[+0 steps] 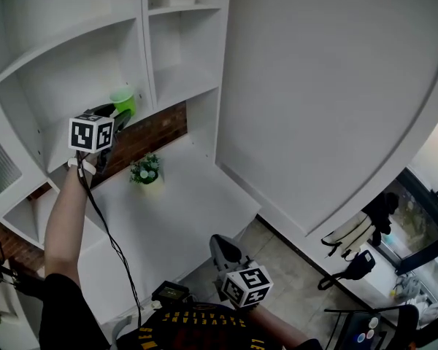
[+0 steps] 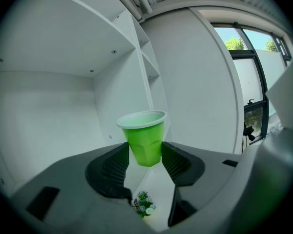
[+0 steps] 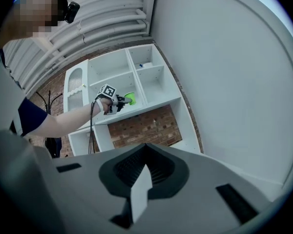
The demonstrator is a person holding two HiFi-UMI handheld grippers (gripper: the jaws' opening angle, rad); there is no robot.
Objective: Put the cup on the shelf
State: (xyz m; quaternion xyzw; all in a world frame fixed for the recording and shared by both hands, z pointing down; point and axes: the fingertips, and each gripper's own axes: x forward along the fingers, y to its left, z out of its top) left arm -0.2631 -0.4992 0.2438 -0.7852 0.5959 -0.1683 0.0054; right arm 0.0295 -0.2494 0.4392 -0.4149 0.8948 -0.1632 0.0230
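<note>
The white shelf unit point(image 1: 73, 79) stands ahead of the left gripper point(image 1: 120, 115), whose jaws reach into an open compartment with a board above and a back panel beyond. A strip of brick wall point(image 1: 150, 133) runs just below that gripper. The right gripper point(image 1: 220, 248) hangs low and well apart from the shelves, its jaws closed together with nothing between them.

The left gripper's jaws are partly closed and clamp the cup point(image 2: 144, 138) by its lower body. The cup is upright, bright green plastic, tapered toward the base, with faint facets low on its wall and a pale rolled rim. Whether its base touches the shelf board cannot be told. Far below the left gripper sits a small potted plant point(image 1: 146, 171).
</note>
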